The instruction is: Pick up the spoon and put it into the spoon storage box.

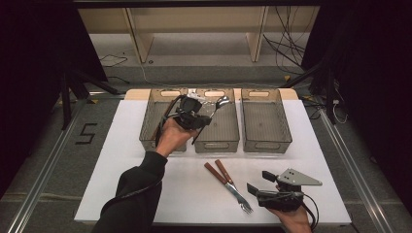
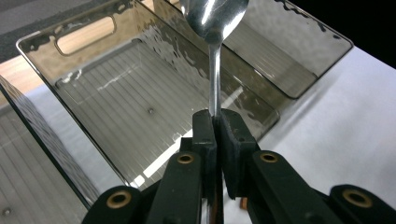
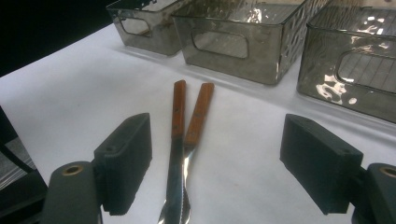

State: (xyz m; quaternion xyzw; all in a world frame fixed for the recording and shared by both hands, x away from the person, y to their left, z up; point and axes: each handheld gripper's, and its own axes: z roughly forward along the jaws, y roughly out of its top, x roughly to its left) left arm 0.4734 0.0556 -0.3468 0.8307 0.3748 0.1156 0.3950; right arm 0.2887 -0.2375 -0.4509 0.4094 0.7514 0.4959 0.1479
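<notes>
My left gripper hovers over the middle grey bin, shut on the handle of a metal spoon. In the left gripper view the spoon sticks straight out from the closed jaws, bowl end away, above the bin's ribbed floor. My right gripper rests at the table's front right, open with nothing in it. Seen from the right gripper, a wooden-handled knife and fork lie side by side on the white table between its wide-apart pads.
Three smoky see-through bins stand in a row at the back: left, middle, and right. The knife and fork lie at front centre. The white tabletop ends near my forearm; dark floor and wooden shelving lie beyond.
</notes>
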